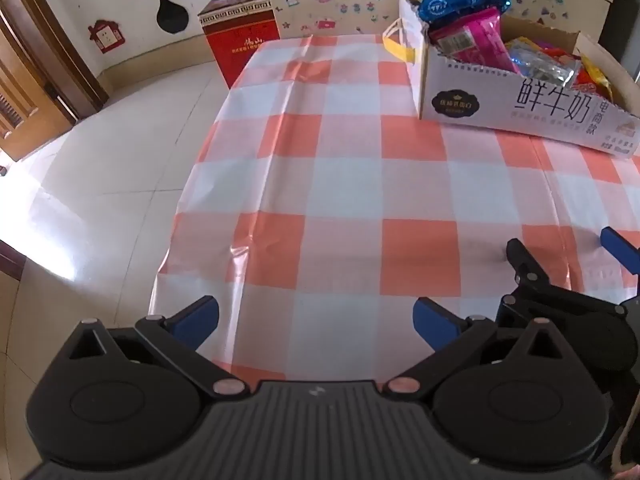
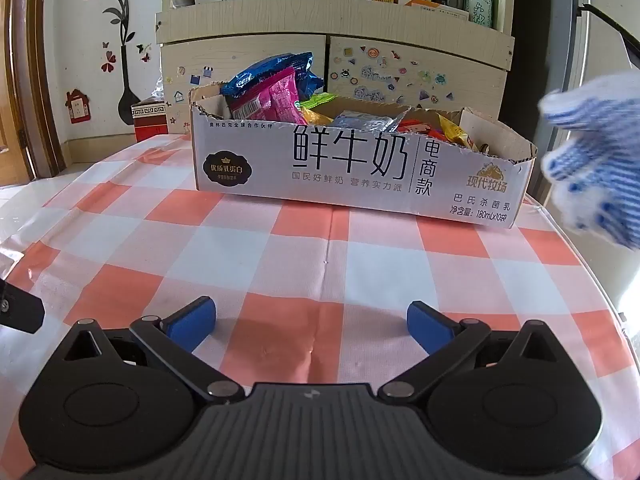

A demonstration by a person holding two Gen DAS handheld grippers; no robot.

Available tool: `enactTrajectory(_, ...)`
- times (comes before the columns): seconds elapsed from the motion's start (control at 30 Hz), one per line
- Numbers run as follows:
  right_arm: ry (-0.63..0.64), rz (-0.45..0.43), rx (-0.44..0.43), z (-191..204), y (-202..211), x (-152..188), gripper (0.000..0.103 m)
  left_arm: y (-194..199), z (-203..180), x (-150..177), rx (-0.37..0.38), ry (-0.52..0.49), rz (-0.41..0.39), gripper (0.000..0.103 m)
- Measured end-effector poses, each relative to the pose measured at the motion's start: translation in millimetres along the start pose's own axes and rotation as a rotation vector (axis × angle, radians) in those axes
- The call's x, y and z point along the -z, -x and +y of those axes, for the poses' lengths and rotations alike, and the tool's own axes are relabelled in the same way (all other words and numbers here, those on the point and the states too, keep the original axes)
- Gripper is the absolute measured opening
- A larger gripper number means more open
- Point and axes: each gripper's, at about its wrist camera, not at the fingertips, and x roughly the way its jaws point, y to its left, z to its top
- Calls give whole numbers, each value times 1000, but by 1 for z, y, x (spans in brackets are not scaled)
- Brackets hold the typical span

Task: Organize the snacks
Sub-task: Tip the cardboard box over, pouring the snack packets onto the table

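Observation:
A white cardboard milk box (image 2: 360, 168) with its top cut off stands at the far side of the table and is filled with snack packets: a blue packet (image 2: 272, 72), a pink packet (image 2: 276, 104), a silver packet (image 2: 364, 122) and yellow ones (image 2: 452, 130). In the left wrist view the same box (image 1: 500, 108) sits at the upper right. My right gripper (image 2: 311, 324) is open over the cloth well short of the box, with nothing between its blue pads. Left of it, my left gripper (image 1: 316, 320) is open and empty near the table's left edge; the right gripper (image 1: 566, 246) shows beside it.
An orange-and-white checked cloth (image 2: 328, 248) covers the table. A gloved hand (image 2: 600, 160) hovers at the right, beside the box. A stickered cabinet (image 2: 336, 56) with a cluttered shelf stands behind. A red carton (image 1: 240, 48) sits on the floor past the table's far left corner.

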Motion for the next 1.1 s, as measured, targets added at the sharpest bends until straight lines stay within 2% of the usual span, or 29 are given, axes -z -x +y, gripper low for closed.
enactTrajectory(0.2, 0, 0, 0, 0, 0, 0, 103, -6, -6, 10, 17, -26, -14, 102)
enactTrajectory(0.33, 0, -1, 0, 0, -1, 0, 103, -15, -12, 17, -5, -48, -11, 102)
enactTrajectory(0.47, -1, -1, -1, 1, -1, -2, 103, -20, -18, 18, 12, -37, 13, 102)
enactTrajectory(0.63, 0, -1, 0, -1, 0, 1, 103, -7, -23, 31, -15, -57, -41, 102)
enactTrajectory(0.87, -1, 0, -1, -2, 1, 0, 103, 11, -21, 60, -33, -32, -64, 102)
enactTrajectory(1.1, 1, 0, 0, -1, 0, -1, 103, 43, -29, 96, -17, -61, -131, 101)
